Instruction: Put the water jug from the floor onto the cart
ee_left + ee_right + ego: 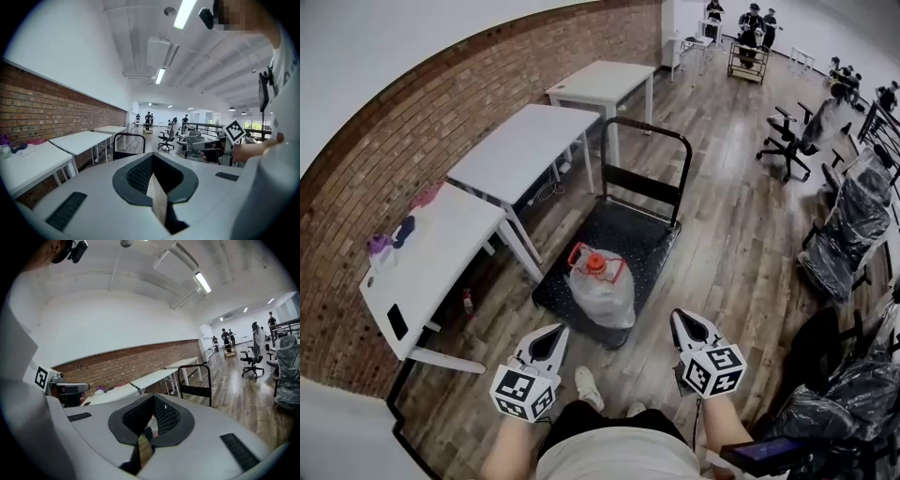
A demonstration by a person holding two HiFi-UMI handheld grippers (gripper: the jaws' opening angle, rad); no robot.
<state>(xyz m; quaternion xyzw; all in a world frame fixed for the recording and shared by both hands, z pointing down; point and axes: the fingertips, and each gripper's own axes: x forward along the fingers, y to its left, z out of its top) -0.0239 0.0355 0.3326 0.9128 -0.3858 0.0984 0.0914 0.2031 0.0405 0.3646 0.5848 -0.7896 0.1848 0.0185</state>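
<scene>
Jug (602, 286) is sitting on cart (649, 246), so placement is reading as complete. Left gripper (551, 336) and right gripper (687, 325) are hovering clenched, empty, well clear.

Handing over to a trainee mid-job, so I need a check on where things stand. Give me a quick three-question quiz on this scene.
1. True or false: the water jug stands on the floor beside the cart.
2. What does the right gripper hold? A) the jug B) nothing C) the cart's handle
3. Fill in: the white tables stand along the ____ wall.

Key: 1 false, the jug is on the cart's deck. 2 B, the gripper is shut and empty. 3 brick.
</scene>
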